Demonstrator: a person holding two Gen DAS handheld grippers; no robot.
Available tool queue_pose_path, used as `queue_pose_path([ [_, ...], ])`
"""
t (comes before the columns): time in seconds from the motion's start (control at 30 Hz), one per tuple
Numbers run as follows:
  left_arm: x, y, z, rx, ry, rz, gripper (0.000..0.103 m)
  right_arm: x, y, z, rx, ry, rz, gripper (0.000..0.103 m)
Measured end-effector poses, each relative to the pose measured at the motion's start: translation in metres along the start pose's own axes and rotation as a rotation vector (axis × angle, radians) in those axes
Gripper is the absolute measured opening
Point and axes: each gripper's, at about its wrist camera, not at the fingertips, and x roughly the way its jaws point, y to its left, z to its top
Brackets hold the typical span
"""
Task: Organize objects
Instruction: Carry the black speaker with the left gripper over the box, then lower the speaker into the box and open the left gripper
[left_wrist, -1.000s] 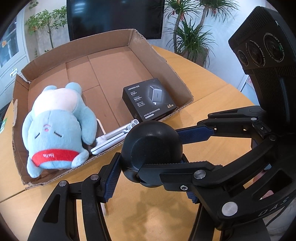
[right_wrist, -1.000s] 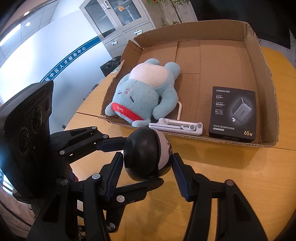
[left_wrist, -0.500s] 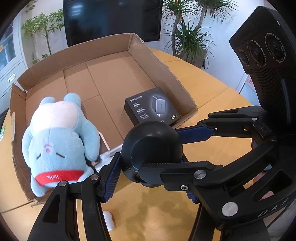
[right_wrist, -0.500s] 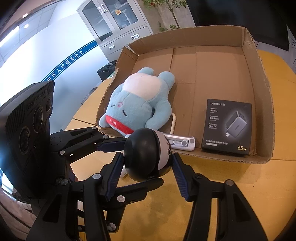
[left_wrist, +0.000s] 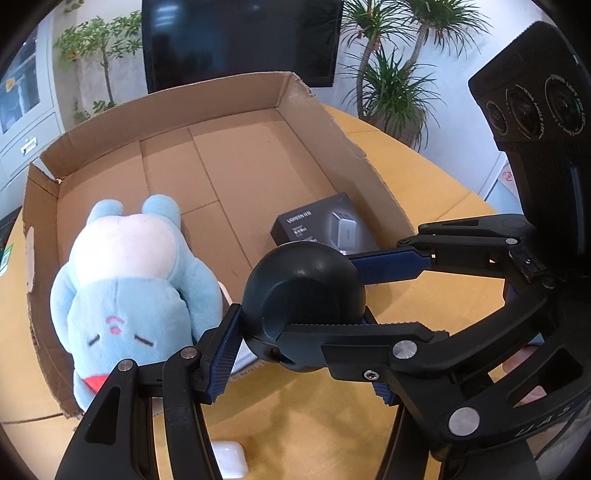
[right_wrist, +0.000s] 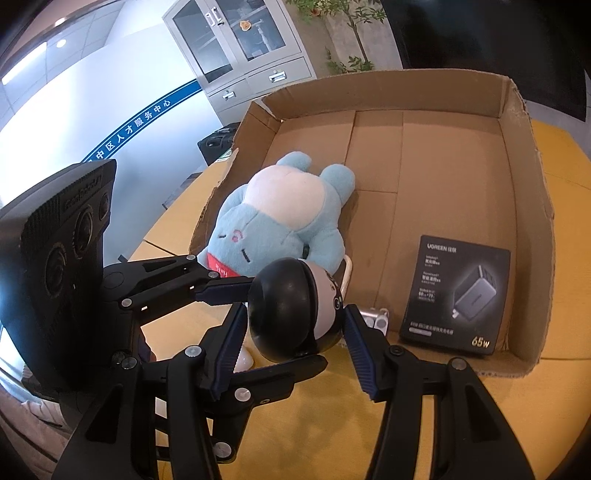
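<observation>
Left wrist view: left gripper (left_wrist: 303, 328) is clamped on a round black ball-shaped device (left_wrist: 301, 295), blue ribbed pads pressing both sides. The right gripper's fingers (left_wrist: 388, 264) close on the same ball from the right — both tools grasp one object. The ball sits above the near edge of the cardboard box (left_wrist: 236, 96), over the yellow-orange table (left_wrist: 332, 424).

Right wrist view: right gripper (right_wrist: 295, 332) grips the same ball (right_wrist: 291, 310); from this side it shows a white face section with dark markings, details too small to read. The left gripper's fingers (right_wrist: 221, 291) come in from the left and touch the ball too.

Box contents:
- blue plush toy (right_wrist: 280, 218) lying on its back on the left side, pale belly up, red band with lettering at the neck, head toward the near wall
- black UGREEN charger box (right_wrist: 458, 295) flat at the near right corner, "65W" printed on it
- white folding stand (right_wrist: 373, 317) between plush and charger box, mostly hidden behind the ball

On the table outside the box — a small white object (left_wrist: 229, 458) just below the left gripper, partly covered by its frame; can't tell what it is.

Background: dark screen (left_wrist: 240, 37), potted plants (left_wrist: 395, 85), grey cabinet with glass doors (right_wrist: 243, 48).
</observation>
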Motion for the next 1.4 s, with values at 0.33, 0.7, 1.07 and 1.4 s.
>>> queue_pose_path([
  [0.33,0.019,0.01,0.014,-0.029,0.02,0.014,0.06,0.013,-0.013,0.017,-0.027,0.031,0.009,0.052],
  [0.7,0.042,0.017,0.025,-0.038,0.054,0.009,0.06,0.025,-0.038,0.023,0.019,0.014,0.03,0.052],
  [1.07,0.06,0.025,0.022,-0.062,0.087,0.015,0.06,0.039,-0.047,0.022,0.033,0.019,0.043,0.052],
  [1.4,0.066,0.026,0.022,-0.067,0.086,0.014,0.06,0.042,-0.051,0.021,0.036,0.018,0.032,0.051],
])
